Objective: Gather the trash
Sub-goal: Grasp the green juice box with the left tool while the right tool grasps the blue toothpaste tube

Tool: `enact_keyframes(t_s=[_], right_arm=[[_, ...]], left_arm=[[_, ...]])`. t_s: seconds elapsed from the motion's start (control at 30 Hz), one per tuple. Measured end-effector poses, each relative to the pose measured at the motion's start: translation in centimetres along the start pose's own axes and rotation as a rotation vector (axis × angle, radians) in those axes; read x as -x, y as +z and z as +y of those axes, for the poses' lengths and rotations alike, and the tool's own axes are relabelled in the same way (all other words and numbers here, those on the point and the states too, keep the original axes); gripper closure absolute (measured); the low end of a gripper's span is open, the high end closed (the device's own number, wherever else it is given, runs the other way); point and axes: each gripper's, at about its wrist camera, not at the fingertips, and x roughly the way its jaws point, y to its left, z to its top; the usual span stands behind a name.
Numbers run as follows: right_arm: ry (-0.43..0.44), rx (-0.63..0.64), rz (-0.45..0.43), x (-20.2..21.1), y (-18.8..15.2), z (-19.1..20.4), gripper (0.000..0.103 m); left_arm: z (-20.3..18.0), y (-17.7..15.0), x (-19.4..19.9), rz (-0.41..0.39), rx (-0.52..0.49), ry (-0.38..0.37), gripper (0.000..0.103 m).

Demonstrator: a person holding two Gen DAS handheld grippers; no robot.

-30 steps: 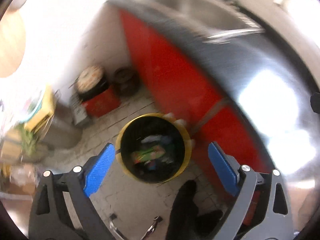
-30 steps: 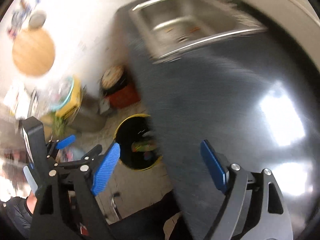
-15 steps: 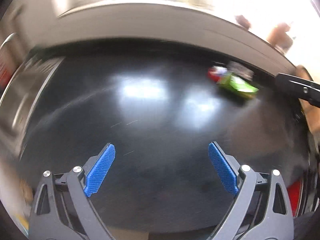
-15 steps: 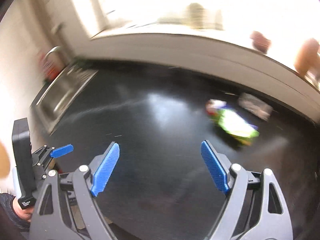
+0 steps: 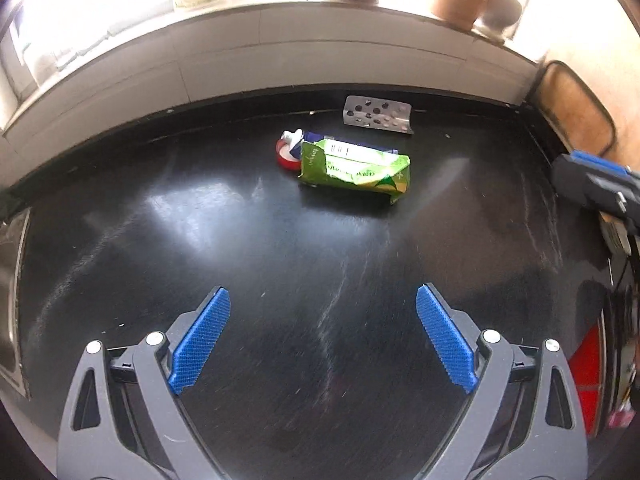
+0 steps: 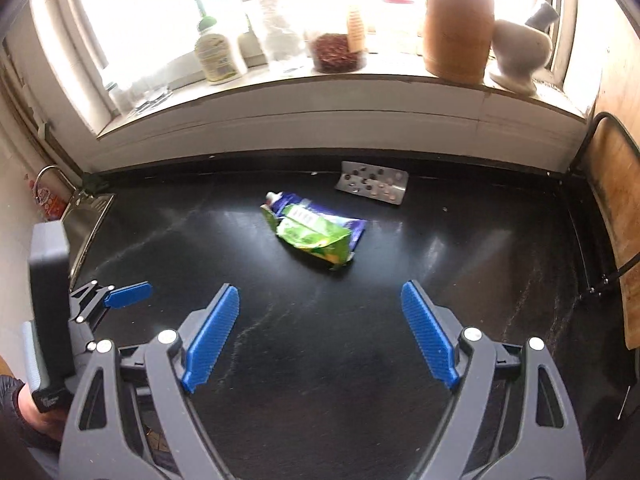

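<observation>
Kitchen, trash round: 2 hand-held tools hang over a glossy black desk (image 5: 280, 280), both angled down toward litter near the back edge. Left tool (image 5: 322, 340) has its blue pads spread wide w/ nothing between them; right tool (image 6: 320, 332) likewise gapes wide and carries nothing, likely so either can drop straight over a piece. Main target, a crumpled green wrapper (image 5: 356, 170), lies flat mid-desk toward the rear, resting on a blue-purple packet (image 6: 356, 232); a red cap (image 5: 285, 158) and a small white tube end sit touching its left end. A used blister pack (image 5: 378, 114) leans against the low back wall beneath the windowsill (image 6: 340, 80), well apart from the tools. Ahead of both tools the desk is bare, so approach room looks generous. Limits: sink (image 6: 86, 216) at far left, a wooden board (image 6: 616, 216) in a wire rack at right, the wall close behind the blister pack, prob. the tightest pick. A person's hand (image 6: 40, 412) grips the left tool's handle.
</observation>
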Motion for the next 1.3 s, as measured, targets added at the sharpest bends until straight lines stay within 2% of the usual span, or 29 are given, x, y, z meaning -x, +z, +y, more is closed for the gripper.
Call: enact_keyframes(t_s=[0.2, 0.37, 0.43, 0.57, 0.63, 0.7, 0.77, 0.83, 0.93, 1.03, 1.13, 1.3], right_arm=[[0.004, 0.006, 0.025, -1.9, 1.4, -3.2, 0.022], [0.014, 0.006, 0.069, -4.2, 2.4, -5.8, 0.022], [0.015, 0.012, 0.084, -5.0, 2.6, -6.5, 0.022], [0.02, 0.047, 0.117, -6.9, 3.2, -7.9, 0.022], [0.022, 0.061, 0.132, -7.9, 3.6, -8.5, 0.022], [0.035, 0.073, 0.149, -9.2, 4.0, -8.9, 0.022], [0.048, 0.085, 0.166, -10.5, 4.5, -9.2, 0.022], [0.058, 0.098, 0.181, -11.8, 5.0, -9.3, 0.022], [0.075, 0.137, 0.196, -13.7, 5.9, -8.9, 0.022], [0.101, 0.188, 0.215, -15.5, 6.8, -7.8, 0.022], [0.138, 0.271, 0.234, -17.8, 7.3, -5.4, 0.022], [0.194, 0.417, 0.258, -21.5, 7.4, -1.6, 0.023]], left_arm=[[0.0, 4.1, -5.4, 0.096, 0.264, -0.029, 0.011], [-1.4, 7.3, -9.6, 0.11, 0.42, -0.015, 0.011], [-1.9, 8.2, -11.4, 0.112, 0.481, -0.01, 0.011], [-1.8, 8.7, -14.7, 0.168, 0.605, -0.002, 0.012], [-1.5, 8.8, -15.5, 0.156, 0.662, 0.012, 0.012], [-1.6, 9.1, -16.0, 0.139, 0.659, 0.021, 0.013], [-1.5, 9.2, -16.1, 0.129, 0.644, 0.016, 0.023], [-1.1, 9.0, -16.2, 0.144, 0.653, 0.002, 0.052], [-0.4, 8.5, -15.7, 0.16, 0.642, -0.024, 0.064], [0.3, 7.7, -14.3, 0.169, 0.603, -0.037, 0.072], [1.5, 6.4, -12.6, 0.178, 0.561, -0.034, 0.075], [4.2, 4.1, -10.2, 0.172, 0.505, 0.022, 0.076]])
